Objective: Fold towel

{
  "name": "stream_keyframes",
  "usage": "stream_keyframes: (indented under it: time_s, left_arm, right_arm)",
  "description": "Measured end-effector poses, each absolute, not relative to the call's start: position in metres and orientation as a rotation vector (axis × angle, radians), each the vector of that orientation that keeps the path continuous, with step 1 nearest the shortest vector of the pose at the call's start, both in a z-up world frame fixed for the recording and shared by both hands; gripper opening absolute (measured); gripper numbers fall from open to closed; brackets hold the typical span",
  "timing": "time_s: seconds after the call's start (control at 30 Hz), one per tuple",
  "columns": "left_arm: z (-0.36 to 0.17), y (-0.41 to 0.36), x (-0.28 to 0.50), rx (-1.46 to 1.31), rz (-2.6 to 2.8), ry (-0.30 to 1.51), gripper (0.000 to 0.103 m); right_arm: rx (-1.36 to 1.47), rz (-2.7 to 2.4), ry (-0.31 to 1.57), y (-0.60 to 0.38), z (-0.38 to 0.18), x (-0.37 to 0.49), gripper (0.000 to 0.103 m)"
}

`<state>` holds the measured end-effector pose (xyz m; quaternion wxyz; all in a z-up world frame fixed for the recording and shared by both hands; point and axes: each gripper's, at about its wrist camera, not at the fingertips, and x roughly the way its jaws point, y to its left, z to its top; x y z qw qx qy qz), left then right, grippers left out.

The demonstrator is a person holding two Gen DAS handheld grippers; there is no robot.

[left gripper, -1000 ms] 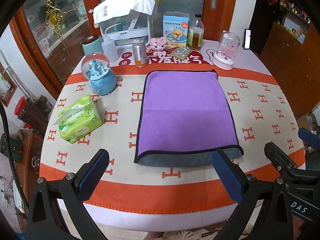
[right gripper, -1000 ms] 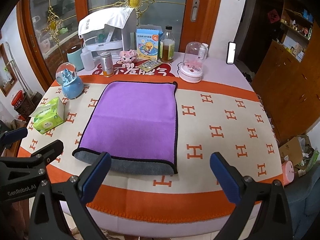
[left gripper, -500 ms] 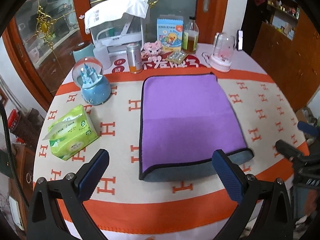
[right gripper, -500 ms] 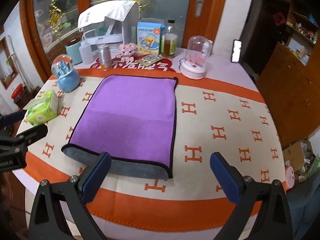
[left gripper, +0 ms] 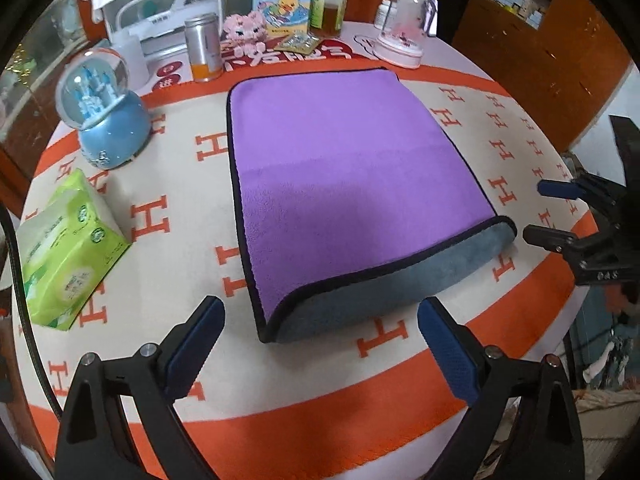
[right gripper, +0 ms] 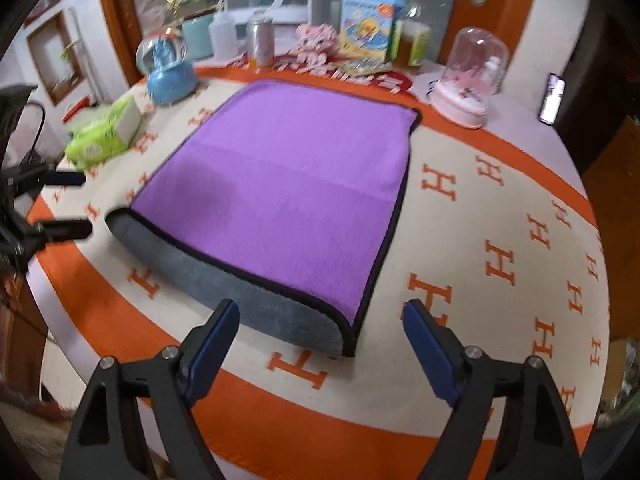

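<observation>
A purple towel (left gripper: pixel 344 168) with a black hem and a grey underside lies flat on the round table, its grey near edge curled up. It also shows in the right wrist view (right gripper: pixel 288 188). My left gripper (left gripper: pixel 320 344) is open and empty, just short of the towel's near left corner. My right gripper (right gripper: pixel 320 344) is open and empty, just short of the near right corner. The right gripper also shows at the right edge of the left wrist view (left gripper: pixel 552 212), and the left gripper shows at the left edge of the right wrist view (right gripper: pixel 60 204).
The tablecloth (left gripper: pixel 400 376) is cream with orange H marks and an orange band. A green tissue pack (left gripper: pixel 68 248) and a blue snow globe (left gripper: pixel 104 112) stand left of the towel. Bottles, a can (left gripper: pixel 204 48) and a pink domed ornament (left gripper: pixel 404 36) stand behind it.
Both grippers have moved forward and down toward the towel's near edge and spread to its two corners. The towel has not moved. Both stay open.
</observation>
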<state>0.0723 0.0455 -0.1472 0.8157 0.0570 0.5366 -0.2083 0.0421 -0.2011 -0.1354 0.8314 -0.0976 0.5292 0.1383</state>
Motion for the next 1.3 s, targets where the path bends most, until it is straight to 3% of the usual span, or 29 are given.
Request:
stream_keyframes:
  time_s: [0.4, 0.63, 0.83, 0.97, 1.3]
  left_arm:
    - [-0.177, 0.051, 0.104, 0.133, -0.596, 1.265, 0.095]
    - [-0.185, 0.047, 0.111, 0.162, -0.662, 1.289, 0.074]
    - [-0.185, 0.045, 0.116, 0.141, -0.727, 1.314, 0.071]
    - [-0.186, 0.042, 0.117, 0.143, -0.762, 1.340, 0.054]
    - [-0.197, 0.049, 0.124, 0.152, -0.763, 1.404, 0.052]
  right_arm:
    - [-0.171, 0.479, 1.233, -0.226, -0.171, 0.073, 0.057]
    - [-0.188, 0.568, 1.257, -0.222, -0.178, 0.078, 0.048]
    - [-0.182, 0.624, 1.279, -0.221, -0.181, 0.080, 0.040]
    - [-0.174, 0.652, 1.288, -0.220, -0.182, 0.081, 0.031]
    - [-0.174, 0.678, 1.289, -0.222, -0.181, 0.079, 0.022]
